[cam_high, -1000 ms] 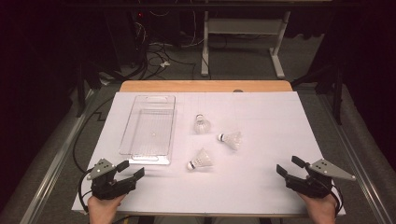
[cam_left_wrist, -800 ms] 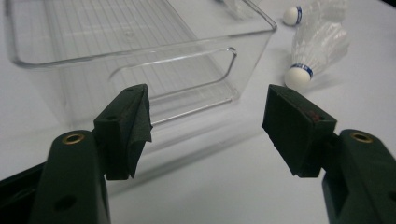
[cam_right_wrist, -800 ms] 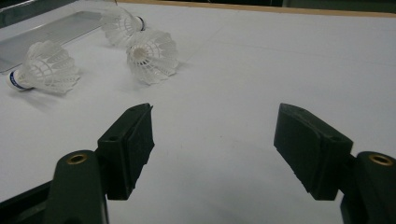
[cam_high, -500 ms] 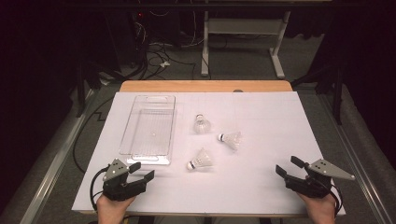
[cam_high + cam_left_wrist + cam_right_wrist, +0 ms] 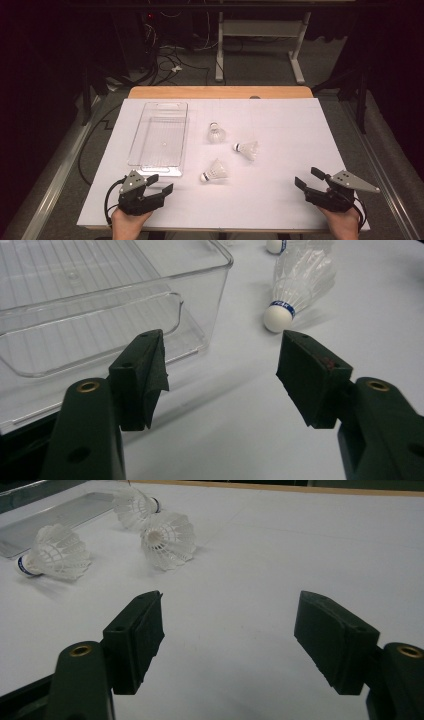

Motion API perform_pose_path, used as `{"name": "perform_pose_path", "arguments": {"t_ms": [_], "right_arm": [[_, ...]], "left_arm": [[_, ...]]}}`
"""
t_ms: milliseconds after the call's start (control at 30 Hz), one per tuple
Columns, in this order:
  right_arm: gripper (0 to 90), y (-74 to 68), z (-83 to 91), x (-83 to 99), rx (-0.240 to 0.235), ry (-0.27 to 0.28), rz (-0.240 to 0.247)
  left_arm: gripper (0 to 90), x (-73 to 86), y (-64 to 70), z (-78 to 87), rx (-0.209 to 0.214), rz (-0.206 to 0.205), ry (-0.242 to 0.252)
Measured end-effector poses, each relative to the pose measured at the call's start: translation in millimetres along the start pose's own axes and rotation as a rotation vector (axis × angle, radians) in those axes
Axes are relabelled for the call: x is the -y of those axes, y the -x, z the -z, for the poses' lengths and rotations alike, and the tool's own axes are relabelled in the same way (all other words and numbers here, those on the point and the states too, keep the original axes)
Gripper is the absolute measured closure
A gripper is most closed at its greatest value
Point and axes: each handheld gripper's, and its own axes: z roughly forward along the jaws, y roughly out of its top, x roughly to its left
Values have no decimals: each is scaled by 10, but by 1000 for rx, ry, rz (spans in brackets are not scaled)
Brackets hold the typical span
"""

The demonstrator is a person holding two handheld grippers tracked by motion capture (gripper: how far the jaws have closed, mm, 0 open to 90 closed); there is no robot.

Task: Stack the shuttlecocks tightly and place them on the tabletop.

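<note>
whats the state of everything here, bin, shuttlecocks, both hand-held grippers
clear bin: empty, upright on the white sheet
near shuttlecock: lying on its side, cork end toward the bin
right shuttlecock: lying on its side, cork pointing left
far shuttlecock: on the sheet, pose hard to tell, apart from the other two
left hand-held gripper: open, holding nothing, near the bin's front corner
right hand-held gripper: open, holding nothing, over bare sheet

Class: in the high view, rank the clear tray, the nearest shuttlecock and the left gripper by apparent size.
1. Clear tray
2. Left gripper
3. Nearest shuttlecock
The gripper sits closer to the camera, so it looks somewhat bigger than it is.
</note>
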Motion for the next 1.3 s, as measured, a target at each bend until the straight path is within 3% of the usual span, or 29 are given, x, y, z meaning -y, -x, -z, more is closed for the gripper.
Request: {"name": "perform_pose_path", "arguments": {"t_ms": [800, 1133, 1300], "right_arm": [[277, -17, -15, -2, -11, -5, 5], [277, -27, -24, -3, -16, -8, 7], [276, -28, -27, -2, -17, -12, 8]], "left_arm": [[390, -160, 245, -263, 53, -43, -21], [384, -250, 292, -357, 89, -29, -25], [385, -299, 340, -391, 74, -59, -30]]}}
